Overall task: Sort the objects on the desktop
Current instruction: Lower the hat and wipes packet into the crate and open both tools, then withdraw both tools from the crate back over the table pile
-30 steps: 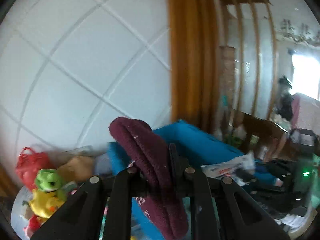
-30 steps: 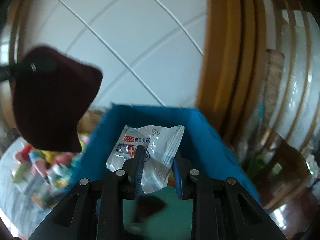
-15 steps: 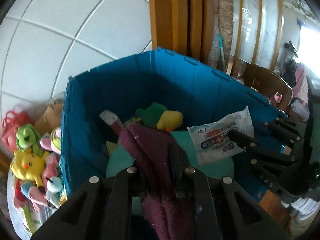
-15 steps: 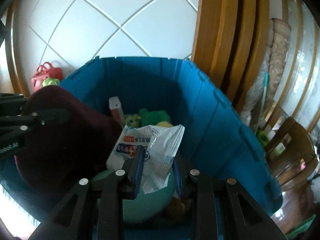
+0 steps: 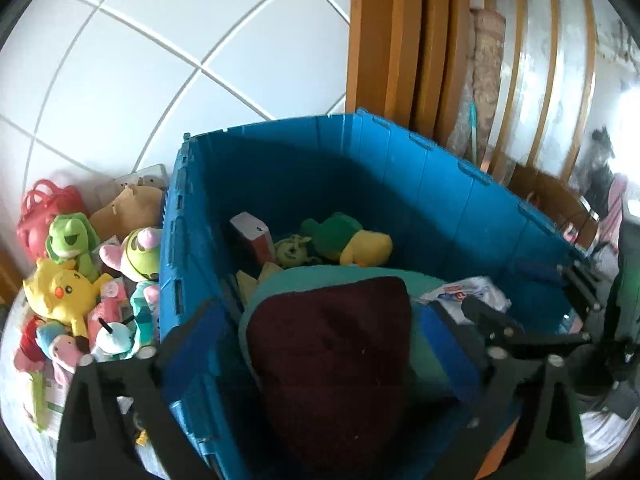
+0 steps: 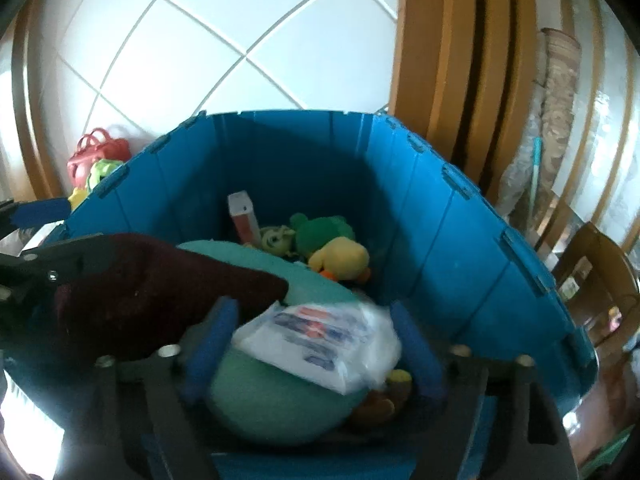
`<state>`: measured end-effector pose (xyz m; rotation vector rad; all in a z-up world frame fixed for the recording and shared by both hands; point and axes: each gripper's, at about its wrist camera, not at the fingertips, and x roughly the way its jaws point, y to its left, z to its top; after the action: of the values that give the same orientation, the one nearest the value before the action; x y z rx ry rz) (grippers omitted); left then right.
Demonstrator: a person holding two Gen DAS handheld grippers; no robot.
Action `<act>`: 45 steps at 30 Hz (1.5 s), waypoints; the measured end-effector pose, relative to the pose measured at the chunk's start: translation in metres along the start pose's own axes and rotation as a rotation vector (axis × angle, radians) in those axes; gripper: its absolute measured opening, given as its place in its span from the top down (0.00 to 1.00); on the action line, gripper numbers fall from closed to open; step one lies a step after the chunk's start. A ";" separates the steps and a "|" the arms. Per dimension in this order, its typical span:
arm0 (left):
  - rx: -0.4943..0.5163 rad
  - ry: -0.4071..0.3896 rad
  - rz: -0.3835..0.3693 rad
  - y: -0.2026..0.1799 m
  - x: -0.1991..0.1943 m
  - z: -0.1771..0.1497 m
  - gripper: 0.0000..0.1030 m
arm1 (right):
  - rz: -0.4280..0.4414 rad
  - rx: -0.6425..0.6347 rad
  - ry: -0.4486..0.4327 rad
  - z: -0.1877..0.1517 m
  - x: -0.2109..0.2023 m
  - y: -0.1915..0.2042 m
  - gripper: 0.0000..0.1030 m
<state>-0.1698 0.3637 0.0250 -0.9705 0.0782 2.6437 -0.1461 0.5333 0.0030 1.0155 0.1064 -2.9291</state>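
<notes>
Both tongs are hanging spread over the blue bin (image 5: 400,168), the left tongs (image 5: 324,344) framing the maroon cloth (image 5: 332,360) at frame centre, the right tongs (image 6: 312,344) framing the white packet (image 6: 320,340) (both seemingly dropped inside). Next move, probably: reaching for the plush toys (image 5: 68,280) lying lower left.

The desk (image 5: 18,396) shows only as a pale strip at the lower left of the left wrist view. On it stands a blue crate (image 5: 176,248), against the tiled wall. Just beside the crate's left wall lies a heap of plush toys (image 5: 80,276), with a red bag (image 5: 38,208) behind them.
</notes>
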 end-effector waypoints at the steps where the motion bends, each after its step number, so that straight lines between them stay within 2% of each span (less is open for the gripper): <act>1: -0.014 -0.005 -0.005 0.003 -0.002 -0.002 0.00 | 0.001 0.008 -0.007 -0.001 -0.001 0.001 0.18; 3: -0.014 -0.012 -0.013 0.005 -0.006 -0.005 0.00 | 0.005 0.028 -0.023 -0.004 -0.003 0.004 0.06; 5: -0.004 -0.028 -0.007 0.005 -0.011 -0.007 0.00 | -0.010 0.035 -0.038 -0.006 -0.004 0.008 0.01; 13: 0.007 -0.119 0.043 0.026 -0.047 -0.006 0.00 | -0.018 0.082 -0.062 -0.006 -0.007 0.016 0.00; 20: -0.062 -0.126 0.136 0.085 -0.072 -0.022 0.00 | 0.009 0.123 -0.136 0.004 -0.027 0.041 0.00; 29: -0.169 -0.084 0.268 0.191 -0.105 -0.072 0.00 | 0.105 0.076 -0.232 0.015 -0.053 0.135 0.00; 34: -0.223 -0.062 0.312 0.250 -0.129 -0.106 0.00 | 0.141 0.054 -0.266 0.014 -0.064 0.196 0.00; 41: -0.285 -0.023 0.368 0.328 -0.155 -0.150 0.00 | 0.199 0.019 -0.274 0.000 -0.077 0.276 0.00; 45: -0.306 0.014 0.373 0.355 -0.156 -0.171 0.00 | 0.211 0.002 -0.254 -0.011 -0.072 0.311 0.00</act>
<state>-0.0641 -0.0432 -0.0276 -1.1677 -0.1633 3.0540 -0.0639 0.2251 0.0226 0.6044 -0.0109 -2.8317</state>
